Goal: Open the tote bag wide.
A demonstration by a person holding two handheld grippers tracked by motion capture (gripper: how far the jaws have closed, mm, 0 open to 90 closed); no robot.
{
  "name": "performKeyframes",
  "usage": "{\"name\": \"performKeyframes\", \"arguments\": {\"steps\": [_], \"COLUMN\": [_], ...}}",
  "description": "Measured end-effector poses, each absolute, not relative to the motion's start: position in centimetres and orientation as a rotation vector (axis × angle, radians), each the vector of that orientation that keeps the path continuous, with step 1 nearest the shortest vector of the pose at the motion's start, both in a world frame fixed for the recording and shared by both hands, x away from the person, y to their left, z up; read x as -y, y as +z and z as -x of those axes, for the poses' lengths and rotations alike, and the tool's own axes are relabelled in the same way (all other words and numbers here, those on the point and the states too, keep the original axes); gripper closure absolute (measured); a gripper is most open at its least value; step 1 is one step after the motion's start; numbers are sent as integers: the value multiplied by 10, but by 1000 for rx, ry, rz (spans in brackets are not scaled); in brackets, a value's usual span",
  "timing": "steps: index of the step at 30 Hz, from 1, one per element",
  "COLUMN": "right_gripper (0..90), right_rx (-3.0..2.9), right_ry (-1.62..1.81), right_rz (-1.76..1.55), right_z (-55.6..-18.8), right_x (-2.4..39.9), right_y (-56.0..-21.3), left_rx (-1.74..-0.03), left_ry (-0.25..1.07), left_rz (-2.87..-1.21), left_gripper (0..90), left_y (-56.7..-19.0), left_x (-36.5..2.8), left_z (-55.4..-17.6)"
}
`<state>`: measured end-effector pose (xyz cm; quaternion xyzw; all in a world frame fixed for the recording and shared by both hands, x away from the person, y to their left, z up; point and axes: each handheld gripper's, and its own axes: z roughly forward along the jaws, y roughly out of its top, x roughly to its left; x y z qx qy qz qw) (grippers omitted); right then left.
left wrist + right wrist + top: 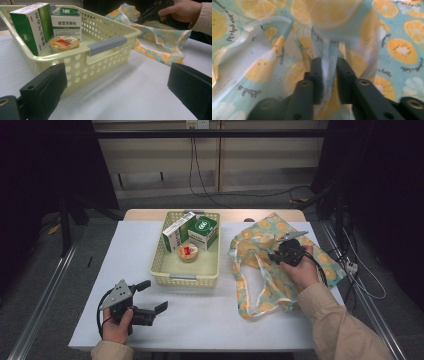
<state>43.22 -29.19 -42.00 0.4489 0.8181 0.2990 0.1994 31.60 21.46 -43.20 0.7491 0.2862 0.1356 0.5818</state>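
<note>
Right now, as seen from beside the table:
Bag: the orange-print cloth bag [272, 265] lies crumpled on the right part of the white table [200, 315], just beside the basket
Right gripper: the right gripper [276, 256] sits on the bag's upper part, jaws a narrow gap apart with a fold of the fabric [328, 62] running up between them; whether the pads pinch it I cannot tell
Left gripper: the left gripper [156, 296] rests near the table's front left, jaws spread wide, nothing in them
Basket: the pale yellow basket [172, 279] holds two green-and-white boxes [192, 232] and a small round tin [188, 252]
</note>
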Motion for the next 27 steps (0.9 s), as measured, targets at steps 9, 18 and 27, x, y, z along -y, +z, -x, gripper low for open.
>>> {"name": "performKeyframes", "arguments": {"steps": [9,18,27], "right_gripper": [490,562,899], "right_rx": [-2217,-2402,-2537], "right_ry": [997,869,930], "right_rz": [-1220,-1143,-1059], "right_z": [-413,-400,-382], "right_x": [274,246,237], "right_y": [-393,-419,-431], "left_rx": [-673,-663,-667], "left_ry": [316,313,315], "left_rz": [-1751,-1754,-1753], "left_gripper": [22,22,22], "left_y": [-432,-431,-431], "left_x": [-214,-213,-213], "left_z": [-315,-314,-315]}}
